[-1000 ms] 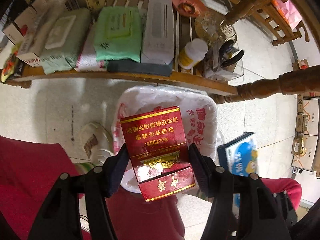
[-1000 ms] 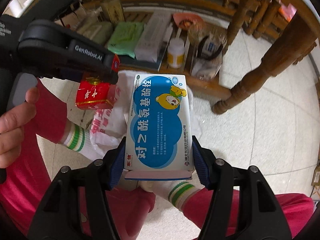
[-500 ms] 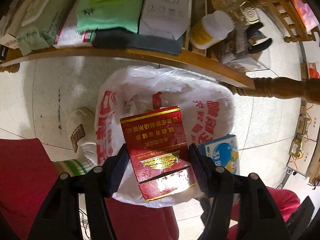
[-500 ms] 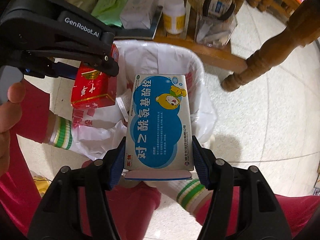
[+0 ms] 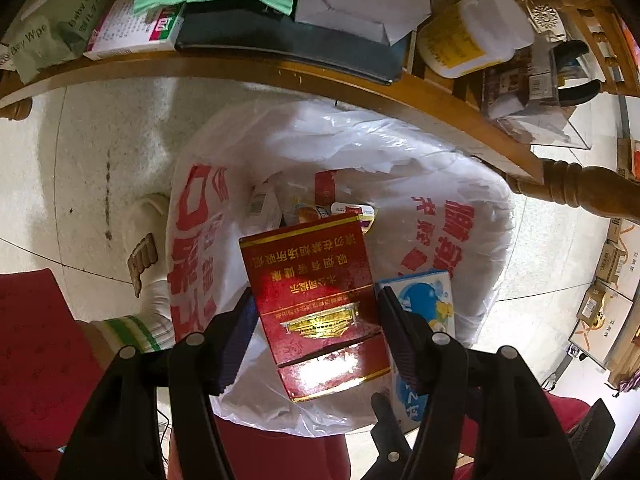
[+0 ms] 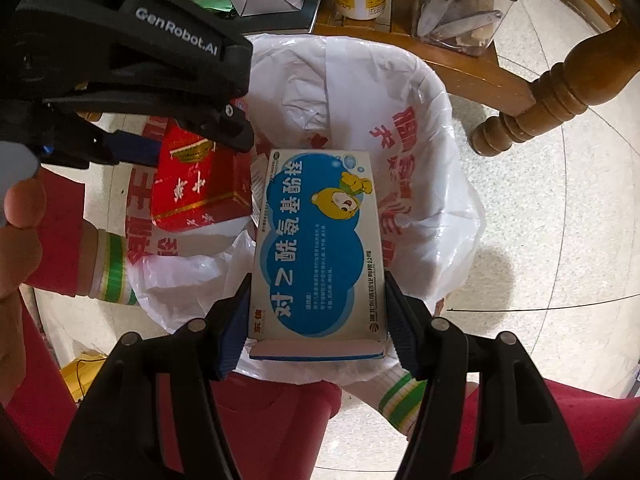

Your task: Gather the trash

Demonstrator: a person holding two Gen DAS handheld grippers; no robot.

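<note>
My left gripper [image 5: 314, 316] is shut on a red cigarette box [image 5: 312, 292] and holds it over the open white trash bag [image 5: 440, 184] with red print. Small packets [image 5: 312, 210] lie inside the bag. My right gripper [image 6: 316, 312] is shut on a blue-and-white medicine box [image 6: 320, 240] above the same bag [image 6: 400, 92]. The red box [image 6: 196, 184] and left gripper [image 6: 192, 136] show at the left of the right wrist view. The blue box [image 5: 428, 304] shows beside the left gripper's right finger.
A low wooden shelf [image 5: 360, 80] just beyond the bag holds wipes packs, a dark book, a white box, a yellow-labelled bottle [image 5: 464, 40] and a clear organizer [image 6: 460, 8]. A turned table leg [image 6: 552, 92] stands at right. My red-trousered legs and socked feet [image 5: 144, 248] flank the bag.
Both grippers have moved forward and down toward the bag's mouth, each still gripping its box. The bag now fills more of both views.
</note>
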